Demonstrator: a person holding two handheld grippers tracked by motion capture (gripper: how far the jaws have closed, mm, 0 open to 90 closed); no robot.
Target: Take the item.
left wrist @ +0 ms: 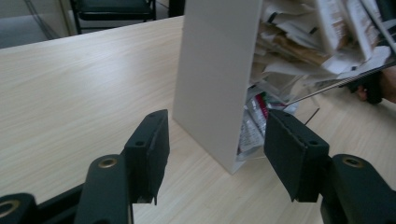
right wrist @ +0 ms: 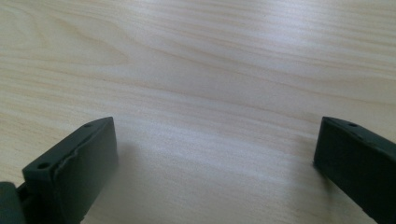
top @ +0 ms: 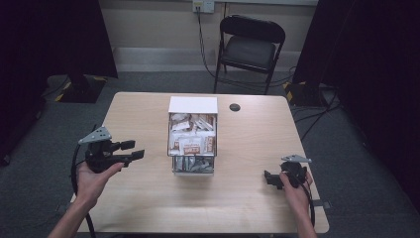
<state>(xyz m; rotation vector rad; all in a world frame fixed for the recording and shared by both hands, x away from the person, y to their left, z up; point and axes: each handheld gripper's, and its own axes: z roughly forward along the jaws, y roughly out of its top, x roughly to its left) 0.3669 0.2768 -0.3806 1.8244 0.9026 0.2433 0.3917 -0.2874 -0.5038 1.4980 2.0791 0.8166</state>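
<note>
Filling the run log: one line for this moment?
left tongs: open, empty | right tongs: open, on table | packet box: untouched

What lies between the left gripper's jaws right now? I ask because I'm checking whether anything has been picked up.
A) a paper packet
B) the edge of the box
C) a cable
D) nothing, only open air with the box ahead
D: in the left gripper view the left gripper has its jaws apart with only the table showing between them, and the white box of packets stands beyond, untouched.
</note>
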